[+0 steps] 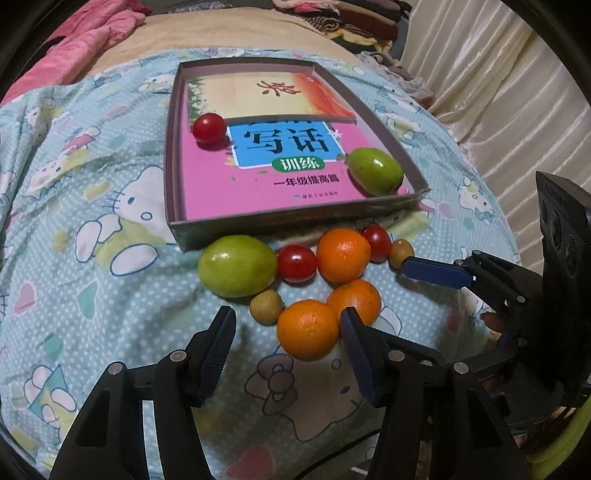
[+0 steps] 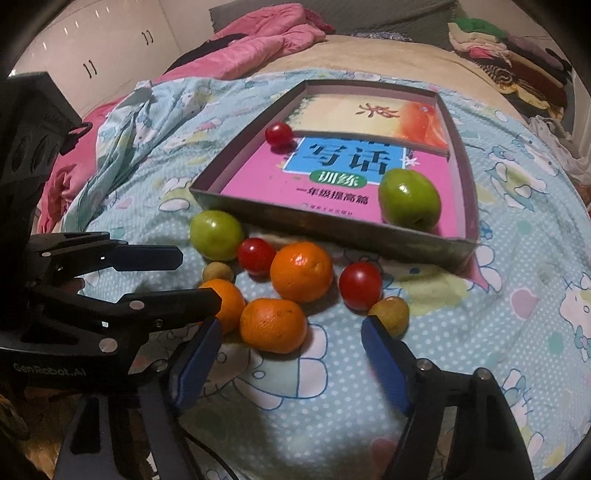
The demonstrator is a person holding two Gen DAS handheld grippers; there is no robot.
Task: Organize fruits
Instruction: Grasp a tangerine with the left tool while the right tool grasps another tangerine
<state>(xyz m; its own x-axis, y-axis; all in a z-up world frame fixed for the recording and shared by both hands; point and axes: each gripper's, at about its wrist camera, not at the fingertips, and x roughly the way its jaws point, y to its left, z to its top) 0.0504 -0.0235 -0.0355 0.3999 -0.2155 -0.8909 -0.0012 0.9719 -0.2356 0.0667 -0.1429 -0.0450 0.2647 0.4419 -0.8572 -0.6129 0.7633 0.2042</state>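
Note:
A shallow cardboard box lined with a pink book holds a cherry tomato and a green fruit. In front of it on the sheet lie another green fruit, two tomatoes, three oranges and two small brownish fruits. My left gripper is open around the nearest orange; only its right pad is against it. My right gripper is open with another orange between its fingers, untouched.
All of this lies on a bed with a blue cartoon-cat sheet. A pink quilt and a pile of clothes lie at the far end. A pale curtain hangs to the right, white cupboards to the left.

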